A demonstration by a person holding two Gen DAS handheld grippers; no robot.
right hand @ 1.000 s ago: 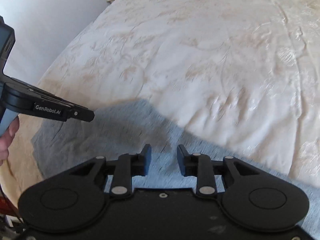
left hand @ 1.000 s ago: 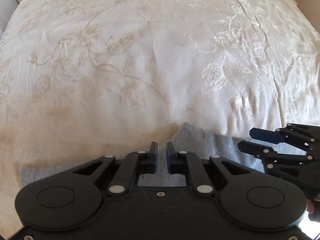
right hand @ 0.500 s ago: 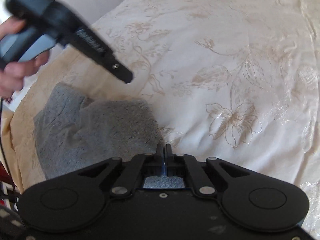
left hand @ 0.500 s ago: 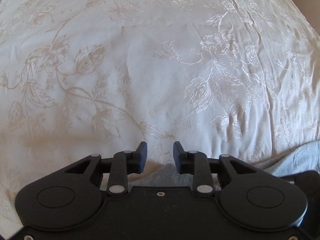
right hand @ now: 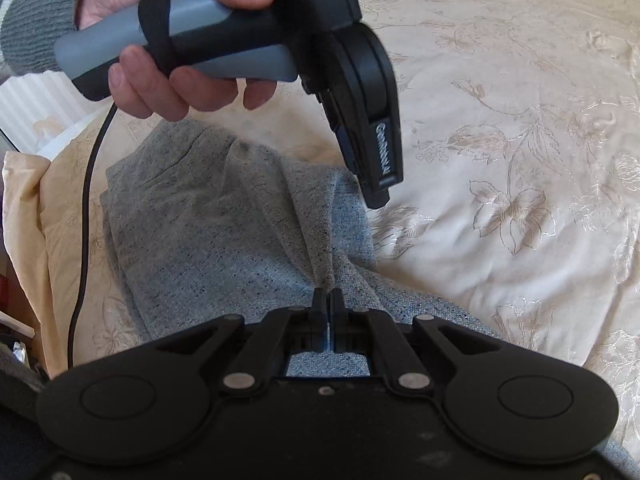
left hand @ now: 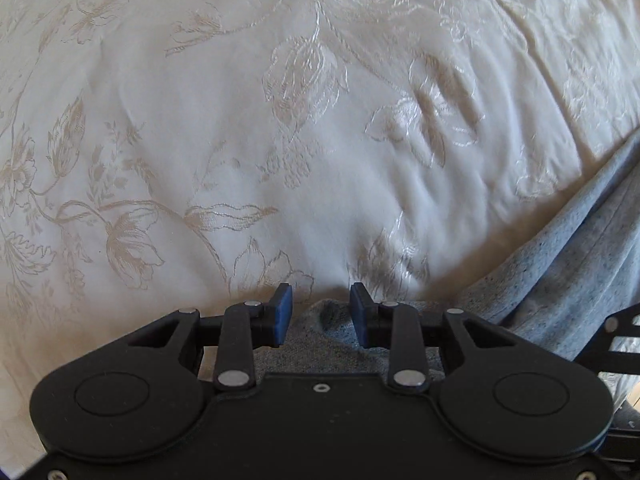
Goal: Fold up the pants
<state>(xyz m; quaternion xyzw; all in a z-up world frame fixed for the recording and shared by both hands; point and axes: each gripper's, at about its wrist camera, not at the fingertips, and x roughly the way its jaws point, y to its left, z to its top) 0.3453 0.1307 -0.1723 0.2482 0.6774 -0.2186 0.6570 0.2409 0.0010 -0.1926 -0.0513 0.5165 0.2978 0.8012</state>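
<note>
The grey marl pants (right hand: 224, 232) lie bunched on the cream floral bedspread, near its left edge. My right gripper (right hand: 328, 300) is shut on a fold of the pants and holds it raised. My left gripper (left hand: 320, 312) is open, its jaws standing apart just above an edge of the pants (left hand: 560, 248), which run off to the right. In the right wrist view the left gripper (right hand: 378, 196) hangs above the far edge of the pants, held by a hand (right hand: 168, 76).
The cream embroidered bedspread (left hand: 280, 120) fills the far and right side of both views. A black cable (right hand: 86, 216) hangs at the left by the bed's edge (right hand: 24, 208). A white wall or radiator (right hand: 36, 108) stands beyond it.
My right gripper closed on the pants and lifted the fold. My left gripper opened, let go and rose above the pants, swinging over the bedspread.
</note>
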